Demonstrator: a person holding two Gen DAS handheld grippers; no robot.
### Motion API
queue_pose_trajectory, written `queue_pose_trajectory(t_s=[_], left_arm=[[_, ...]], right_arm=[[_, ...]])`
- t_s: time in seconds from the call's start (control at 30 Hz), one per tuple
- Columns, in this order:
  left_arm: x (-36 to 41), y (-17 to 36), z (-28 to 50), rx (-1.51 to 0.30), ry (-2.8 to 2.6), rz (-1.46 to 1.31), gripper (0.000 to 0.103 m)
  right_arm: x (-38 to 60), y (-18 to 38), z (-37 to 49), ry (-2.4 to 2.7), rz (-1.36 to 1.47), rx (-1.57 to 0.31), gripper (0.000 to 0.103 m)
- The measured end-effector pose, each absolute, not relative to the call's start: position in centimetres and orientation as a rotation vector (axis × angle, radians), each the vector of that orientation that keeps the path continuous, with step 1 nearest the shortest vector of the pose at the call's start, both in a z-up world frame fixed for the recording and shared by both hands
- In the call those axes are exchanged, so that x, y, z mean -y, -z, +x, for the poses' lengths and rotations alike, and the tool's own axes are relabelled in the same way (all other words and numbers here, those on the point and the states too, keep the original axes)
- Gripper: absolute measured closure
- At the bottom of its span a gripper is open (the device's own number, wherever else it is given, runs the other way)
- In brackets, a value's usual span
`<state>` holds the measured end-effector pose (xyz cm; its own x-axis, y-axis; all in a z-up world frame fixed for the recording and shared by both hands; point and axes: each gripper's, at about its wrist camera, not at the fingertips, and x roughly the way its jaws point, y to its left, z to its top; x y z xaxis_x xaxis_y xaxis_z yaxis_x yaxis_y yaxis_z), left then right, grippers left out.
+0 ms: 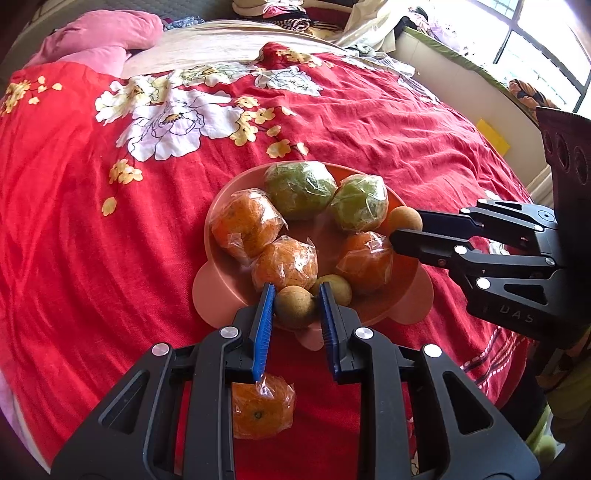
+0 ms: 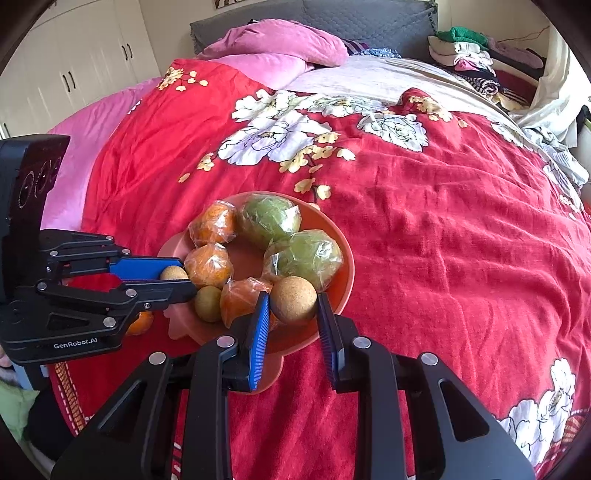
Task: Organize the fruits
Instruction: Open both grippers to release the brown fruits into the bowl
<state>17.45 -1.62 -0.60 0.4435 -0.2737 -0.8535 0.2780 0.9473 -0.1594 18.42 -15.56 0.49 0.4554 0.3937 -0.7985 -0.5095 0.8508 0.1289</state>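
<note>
Two small brown fruits sit between tongs: one between the fingers of the left tongs, another between those of the right tongs. Each pair stands apart around its fruit; whether the pads touch it I cannot tell. Both fruits rest at the near rim of a pink bowl on the bed. Beyond the left tongs' tips lie three wrapped oranges, two wrapped green fruits and a greenish small fruit just right of the held one. One more wrapped orange lies outside the bowl, on the cover beneath the left tongs, its wrap touching the left blue pad.

Under the bowl spreads a red bedcover printed with white and yellow flowers, creased all over. Far ahead of the right tongs are pink pillows, a grey headboard and folded clothes; to their far left, white wardrobe doors. To the far right of the left tongs, a window lets in daylight.
</note>
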Motion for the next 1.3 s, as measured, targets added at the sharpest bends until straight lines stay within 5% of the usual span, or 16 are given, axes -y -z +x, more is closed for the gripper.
queue_pose_trajectory(t_s=[0.37, 1.0, 1.3], left_arm=[[1.5, 0.6, 17.4, -1.056, 0.342, 0.005, 0.086], [1.6, 0.6, 17.4, -1.056, 0.341, 0.003, 0.086], [1.3, -0.2, 17.5, -1.039, 0.336, -0.008, 0.077]], right_arm=[[15.6, -0.5, 18.3, -0.559, -0.137, -0.939, 0.075], [16.6, -1.7, 17.4, -0.541, -0.124, -0.905, 0.053], [17.2, -2.1, 17.0, -0.524, -0.122, -0.898, 0.045]])
